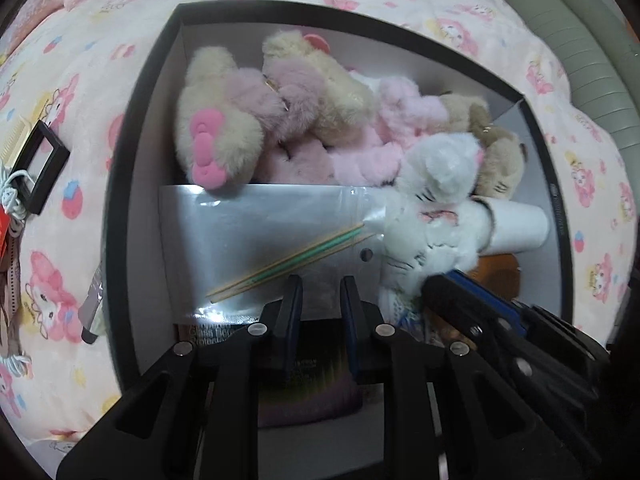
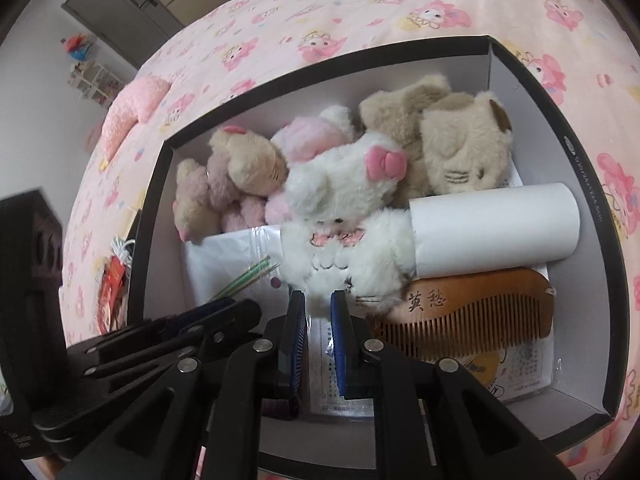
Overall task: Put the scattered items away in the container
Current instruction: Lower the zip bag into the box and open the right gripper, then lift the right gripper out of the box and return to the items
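Pink bedspread (image 2: 360,4); box (image 2: 520,64): one comb (image 2: 472,316).

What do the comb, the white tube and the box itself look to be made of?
Comb: apparently wood, smooth and warm brown, with visible grain and characters marked on its spine. White tube: probably rolled paper or thin card, matte, with a hollow open end. Box: likely cardboard, given thin flat walls, black outside and plain pale inside, with small print on the rim.
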Demonstrator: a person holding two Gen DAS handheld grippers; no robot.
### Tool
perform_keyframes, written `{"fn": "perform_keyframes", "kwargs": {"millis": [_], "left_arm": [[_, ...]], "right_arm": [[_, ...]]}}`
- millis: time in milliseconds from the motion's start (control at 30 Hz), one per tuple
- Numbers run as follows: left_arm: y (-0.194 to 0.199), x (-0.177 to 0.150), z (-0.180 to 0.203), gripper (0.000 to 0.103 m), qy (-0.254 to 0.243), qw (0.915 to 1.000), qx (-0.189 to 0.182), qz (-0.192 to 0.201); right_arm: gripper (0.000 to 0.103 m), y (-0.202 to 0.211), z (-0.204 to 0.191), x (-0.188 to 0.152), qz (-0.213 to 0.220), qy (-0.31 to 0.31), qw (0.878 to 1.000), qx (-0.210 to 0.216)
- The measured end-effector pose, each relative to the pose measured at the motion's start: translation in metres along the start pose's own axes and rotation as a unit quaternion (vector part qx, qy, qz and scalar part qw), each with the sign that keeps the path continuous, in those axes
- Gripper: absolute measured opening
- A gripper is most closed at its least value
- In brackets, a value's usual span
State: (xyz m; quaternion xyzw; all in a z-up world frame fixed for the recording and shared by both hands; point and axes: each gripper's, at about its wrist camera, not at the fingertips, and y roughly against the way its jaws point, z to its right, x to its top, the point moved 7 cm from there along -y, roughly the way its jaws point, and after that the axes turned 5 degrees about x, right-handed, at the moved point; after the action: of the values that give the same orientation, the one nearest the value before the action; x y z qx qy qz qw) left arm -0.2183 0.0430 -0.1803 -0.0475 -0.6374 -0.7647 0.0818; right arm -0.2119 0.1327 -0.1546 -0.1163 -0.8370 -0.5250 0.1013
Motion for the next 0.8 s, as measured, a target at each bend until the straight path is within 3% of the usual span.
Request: {"fn": "perform_keyframes", "kwargs": {"millis": [167,333,367,433,500,667,800], "left_arm": [[0.007,0.009,-0.003,0.018,0.023,0.9992,-0.030,0.009],[0.038,-0.007,-0.006,0.024,0.002,0.9967,-0.042,0.069],[0.044,-0.010,-0.007,0.024,-0.002,0.9957,-0.038,0.084],[0.056,-0.012,-0.005,0.038,-0.014,0.9927,-0.023,0.117],[0.071,-0.020,-0.010,0.043,-0.022,0.9885,-0.016,0.149],[0.099,-0.032,-0.012,0.044,-0.034,0.9800,-0.017,0.195],[0.135,-0.051,-0.012,0.043,-0.063,0.9722,0.004,0.225]], "right_arm": [[0.011,0.002,0.003,0.001,0.013,0.001,1.000,-0.016],[0.011,0.012,0.002,0.006,0.046,0.020,0.998,-0.048],[0.011,0.015,0.000,0.006,0.050,0.025,0.997,-0.051],[0.012,0.023,-0.005,0.005,0.062,0.040,0.996,-0.057],[0.017,0.033,-0.012,0.003,0.082,0.056,0.993,-0.066],[0.025,0.062,-0.030,-0.002,0.130,0.095,0.983,-0.093],[0.025,0.088,-0.044,-0.017,0.158,0.102,0.977,-0.095]]}}
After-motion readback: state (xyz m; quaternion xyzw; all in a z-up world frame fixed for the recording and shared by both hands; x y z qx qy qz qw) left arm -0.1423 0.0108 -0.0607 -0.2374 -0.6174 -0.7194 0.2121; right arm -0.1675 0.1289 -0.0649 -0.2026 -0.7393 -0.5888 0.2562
